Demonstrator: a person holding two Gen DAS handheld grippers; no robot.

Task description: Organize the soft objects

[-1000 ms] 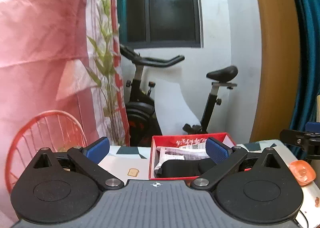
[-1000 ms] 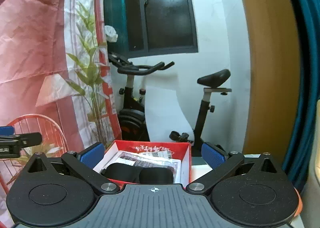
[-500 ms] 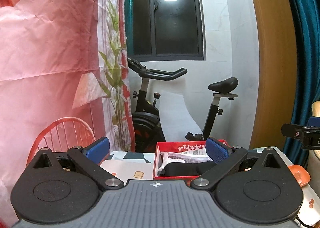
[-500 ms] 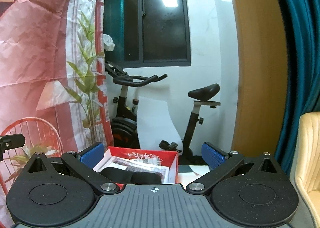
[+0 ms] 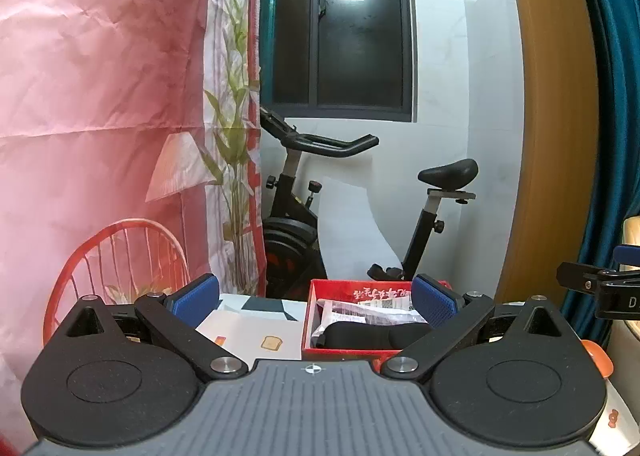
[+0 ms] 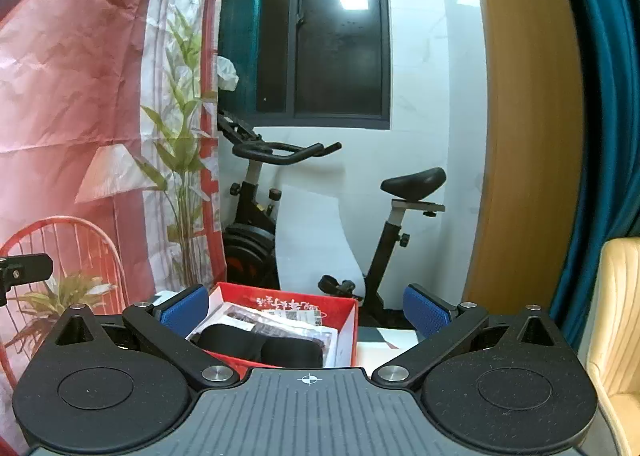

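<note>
A red box stands on the white table, holding a black soft eye mask laid over clear plastic packets. My left gripper is open and empty, held back from the box, which lies ahead and slightly right. My right gripper is open and empty too, with the box ahead between its blue pads. The right gripper's tip shows at the left wrist view's right edge.
The white table carries a small toast-shaped item and an orange dish. Behind stand an exercise bike, a pink printed backdrop, a teal curtain and a cream chair.
Both grippers have risen and tilted up over the second, so the box sits lower in each view. Both stay open. Nothing in the box moved.
</note>
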